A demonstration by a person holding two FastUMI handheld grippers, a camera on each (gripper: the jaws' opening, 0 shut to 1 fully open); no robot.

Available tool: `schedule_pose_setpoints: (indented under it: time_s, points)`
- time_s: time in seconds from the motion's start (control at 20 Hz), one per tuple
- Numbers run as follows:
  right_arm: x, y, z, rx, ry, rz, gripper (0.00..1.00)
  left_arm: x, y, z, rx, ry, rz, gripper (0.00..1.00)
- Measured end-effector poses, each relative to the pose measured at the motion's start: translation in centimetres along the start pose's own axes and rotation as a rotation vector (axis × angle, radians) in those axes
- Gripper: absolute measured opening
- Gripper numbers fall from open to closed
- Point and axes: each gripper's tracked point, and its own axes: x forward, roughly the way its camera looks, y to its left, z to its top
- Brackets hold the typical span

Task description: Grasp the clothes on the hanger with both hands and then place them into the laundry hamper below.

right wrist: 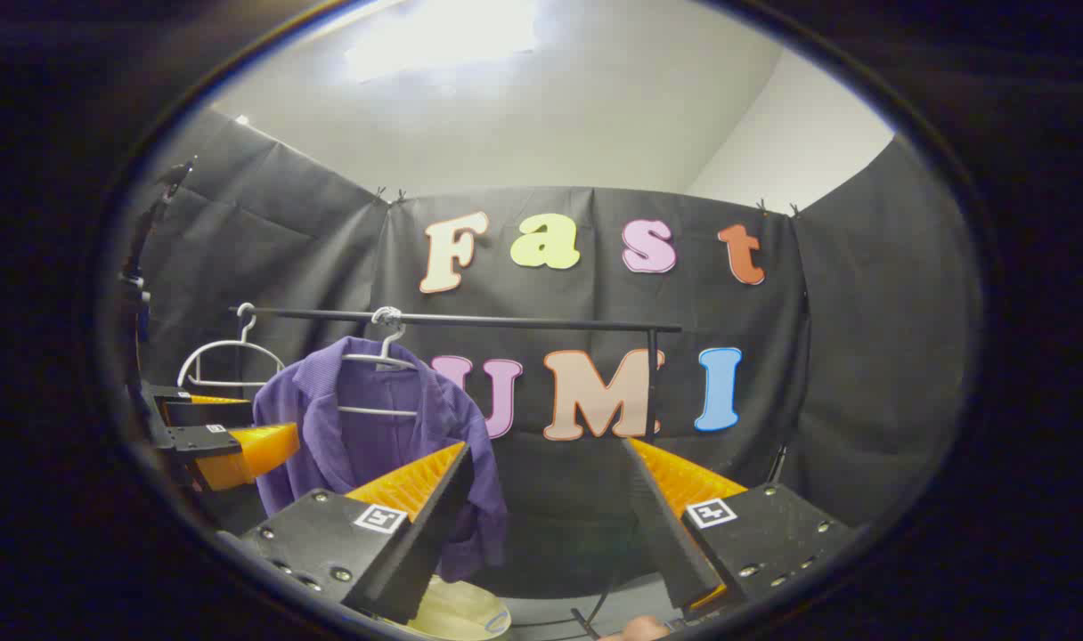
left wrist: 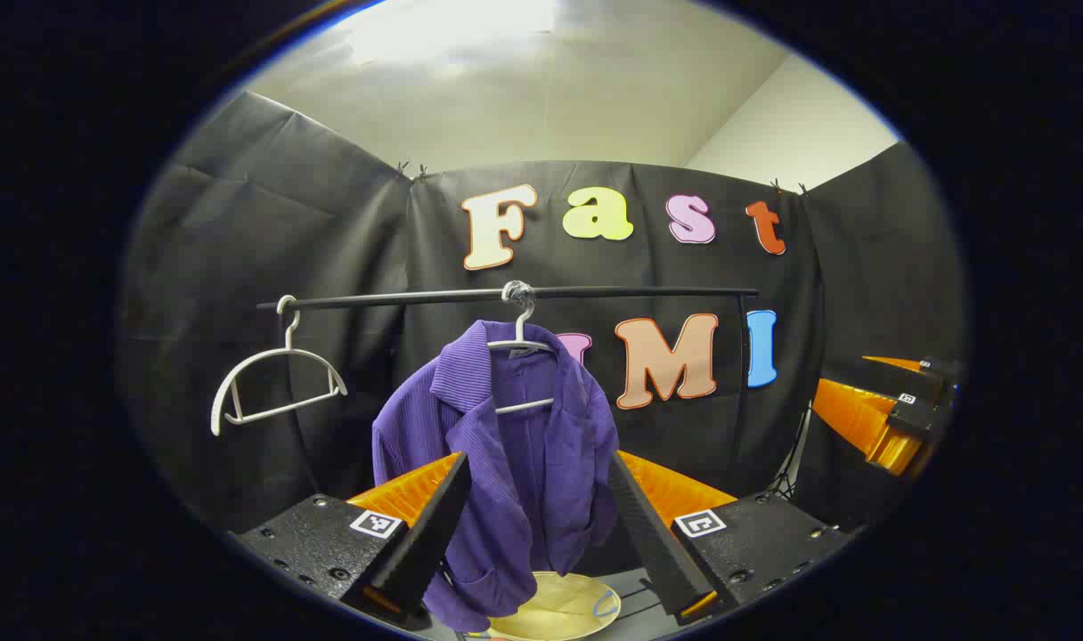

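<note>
Left hand-held gripper (left wrist: 534,525): we see its fingers spread wide, holding nothing, framing the lower half of the purple shirt without touching it.
Right hand-held gripper (right wrist: 541,521): also wide and empty; it points past the shirt's right edge, the shirt lying behind its left finger.
Laundry hamper (left wrist: 564,607): a pale yellow rim shows directly below the shirt's hem, between the left gripper's fingers.
Purple shirt (left wrist: 506,463): ribbed, collared, draped on a white hanger (left wrist: 521,343) at the middle of the black rail (left wrist: 506,295); one sleeve hangs lower, towards the hamper.
Empty hanger (left wrist: 270,383): white, on the same rail, well to the left of the shirt.
Step in hand: we judge this the approach; neither gripper has reached the cloth yet.
Next move: we think both grippers must go forward to the shirt, the right one swinging left towards it, each closing on a shoulder or side.
Then: lift the shirt clear of the hanger and lower it into the hamper.
Risk: the hanger may come off the rail with the cloth.
</note>
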Motion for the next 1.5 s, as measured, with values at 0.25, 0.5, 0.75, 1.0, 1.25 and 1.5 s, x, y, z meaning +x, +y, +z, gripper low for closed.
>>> schedule_pose_setpoints:
  time_s: [0.25, 0.5, 0.75, 1.0, 1.25, 1.5]
  points:
    - [1.9, -0.6, -0.3, -0.034, 0.013, 0.047, 0.98, 1.3, -0.8, 0.4, -0.012, -0.003, 0.03, 0.92]
    - [3.0, -0.4, 0.5, -0.032, -0.022, 0.092, 0.98, 1.8, -1.3, 0.3, -0.01, -0.018, 0.058, 0.93]
    - [3.5, -0.1, 0.5, -0.044, -0.025, 0.132, 0.94, 1.9, -1.0, -0.3, 0.002, -0.003, 0.099, 0.92]
    - [3.8, -0.2, 0.3, -0.04, -0.03, 0.146, 0.98, 2.1, -1.0, -0.6, -0.004, 0.008, 0.126, 0.92]
    - [3.8, -0.1, -0.3, -0.031, -0.019, 0.161, 0.98, 1.9, -0.3, -0.8, 0.016, 0.014, 0.175, 0.92]
    - [3.6, 0.3, -0.4, -0.021, -0.016, 0.184, 0.98, 2.2, 1.7, -1.9, 0.026, 0.032, 0.249, 0.92]
